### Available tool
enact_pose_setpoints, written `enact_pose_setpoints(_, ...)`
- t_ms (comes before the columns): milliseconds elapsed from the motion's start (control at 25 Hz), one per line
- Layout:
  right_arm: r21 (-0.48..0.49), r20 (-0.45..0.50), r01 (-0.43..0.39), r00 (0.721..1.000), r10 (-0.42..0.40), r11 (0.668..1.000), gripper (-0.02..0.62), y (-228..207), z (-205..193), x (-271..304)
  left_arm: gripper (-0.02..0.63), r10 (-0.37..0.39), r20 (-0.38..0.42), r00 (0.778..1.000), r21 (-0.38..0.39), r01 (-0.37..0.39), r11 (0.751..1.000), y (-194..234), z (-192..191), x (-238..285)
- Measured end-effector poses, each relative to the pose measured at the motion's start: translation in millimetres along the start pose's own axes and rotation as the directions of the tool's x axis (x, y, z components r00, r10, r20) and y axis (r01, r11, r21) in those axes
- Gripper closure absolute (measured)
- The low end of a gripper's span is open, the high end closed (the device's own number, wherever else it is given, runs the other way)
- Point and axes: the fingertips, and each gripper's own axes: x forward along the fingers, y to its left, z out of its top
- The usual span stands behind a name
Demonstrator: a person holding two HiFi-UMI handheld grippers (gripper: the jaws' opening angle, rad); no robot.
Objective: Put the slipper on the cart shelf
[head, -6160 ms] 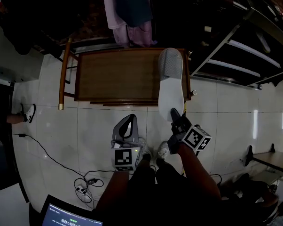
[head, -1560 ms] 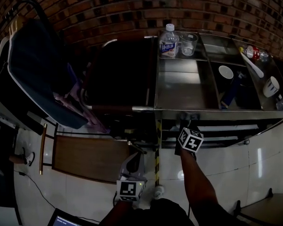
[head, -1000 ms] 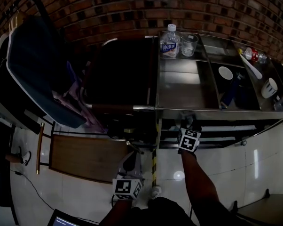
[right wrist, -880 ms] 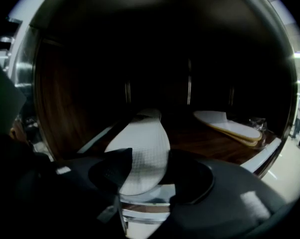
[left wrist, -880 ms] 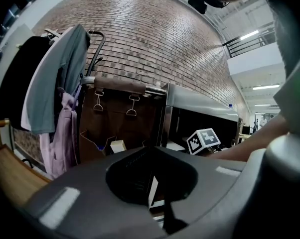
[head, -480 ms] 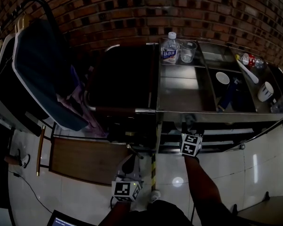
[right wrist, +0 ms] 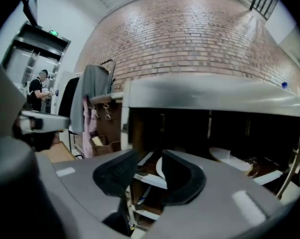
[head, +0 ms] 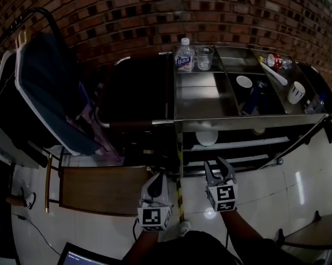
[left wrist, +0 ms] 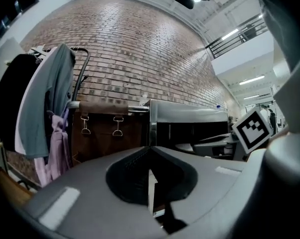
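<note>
Left gripper (head: 156, 178), jaws pressed together and empty, hangs low before the steel cart (head: 202, 101), whose shelf (head: 240, 143) under the top carries the white slipper (head: 206, 138), with the right gripper (head: 218, 168) in front of it, jaws apart, closing, nothing between them.

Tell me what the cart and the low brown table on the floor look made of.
The cart looks like brushed stainless steel: its grey panels throw soft reflections. The low table seems to be wood or veneer, semi-gloss: brown top, darker frame.
</note>
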Motion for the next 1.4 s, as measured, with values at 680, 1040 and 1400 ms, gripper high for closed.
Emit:
enact_pose_setpoints(680,-0.041,0.073,0.000,0.997,0.003,0.999,0.594,47,29,-71,0.591,-0.003,0.038,0.999,0.019,0.003,1.000,-10,34,-36)
enact_pose_setpoints(1040,-0.046,0.148,-0.020,0.989,0.027,0.999,0.595,52,40,-79,0.591,-0.002,0.052,0.999,0.018,0.001,1.000,-13,39,-39)
enact_pose_setpoints(1400,-0.040,0.152,0.000,0.988,0.006,0.999,0.594,40,35,-82,0.591,-0.020,0.049,0.999,0.026,0.019,0.999,-24,36,-32)
